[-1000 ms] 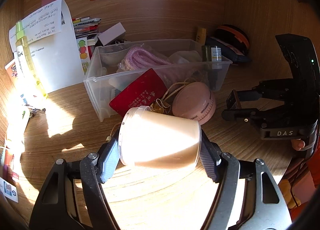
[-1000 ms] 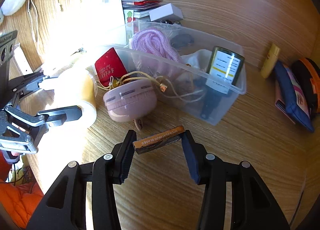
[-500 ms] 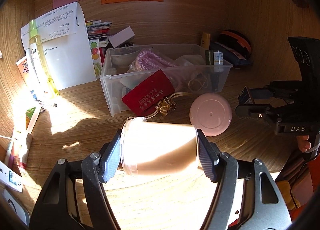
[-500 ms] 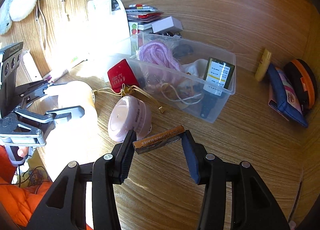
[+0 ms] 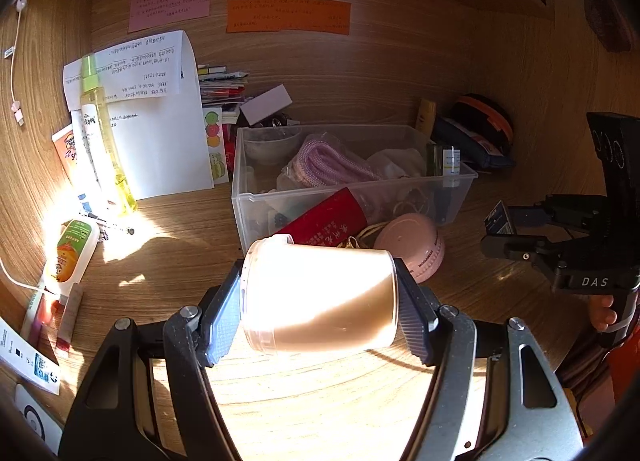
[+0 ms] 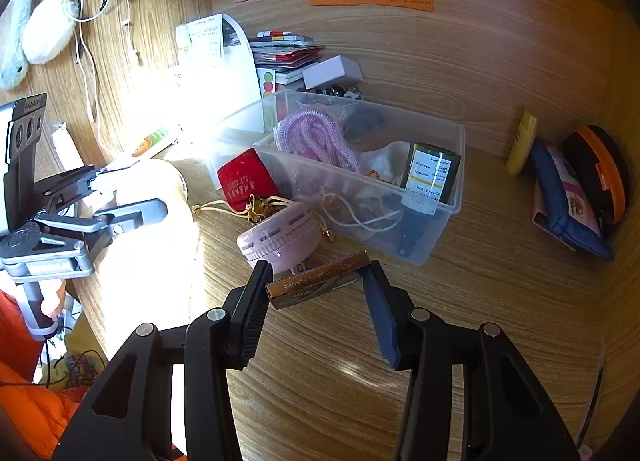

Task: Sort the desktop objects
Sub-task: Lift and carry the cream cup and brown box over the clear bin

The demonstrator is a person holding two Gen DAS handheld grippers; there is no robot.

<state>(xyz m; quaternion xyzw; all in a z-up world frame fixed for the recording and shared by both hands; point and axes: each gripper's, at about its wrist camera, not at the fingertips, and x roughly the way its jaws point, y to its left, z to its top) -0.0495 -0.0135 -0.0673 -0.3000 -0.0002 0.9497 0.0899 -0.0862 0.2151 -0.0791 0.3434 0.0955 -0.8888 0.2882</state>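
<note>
- Left wrist view is showing the left gripper [image 5: 318, 303] clamping a pale jar [image 5: 320, 297] sideways, its pads pressing on the mouth end and the base, so the jar is lying across the fingers above the desk [image 5: 180, 253], probably for carrying.
- Right gripper [image 6: 318, 287] is pinching a flat blade box [image 6: 320, 280] by its two short ends; the box is sitting tilted, right end higher, and bridging the half-open gap, clear of the wood.
- Just ahead of both tools, a pink case [image 6: 280, 239] is resting tipped on the desk, with a gold cord [image 6: 260, 205] and a red pouch [image 6: 244, 181] leaning on the front wall of the bin [image 6: 436, 233].
- Bin is sitting open-topped and already crowded: purple rope [image 6: 316, 139], a dark bottle [image 6: 432, 175], loose white stuff.
- Judging by that, the freest drop spots are looking like the near left corner of the bin, or the bare desk right of it.
- Approach from above is seeming safest, since the case and cord are blocking the bin's front edge.
- Left side is hemmed in by a tall yellow bottle [image 5: 104, 141], papers [image 5: 160, 121] and a tube [image 5: 70, 253]; pouches [image 6: 572, 197] are lining the right wall.
</note>
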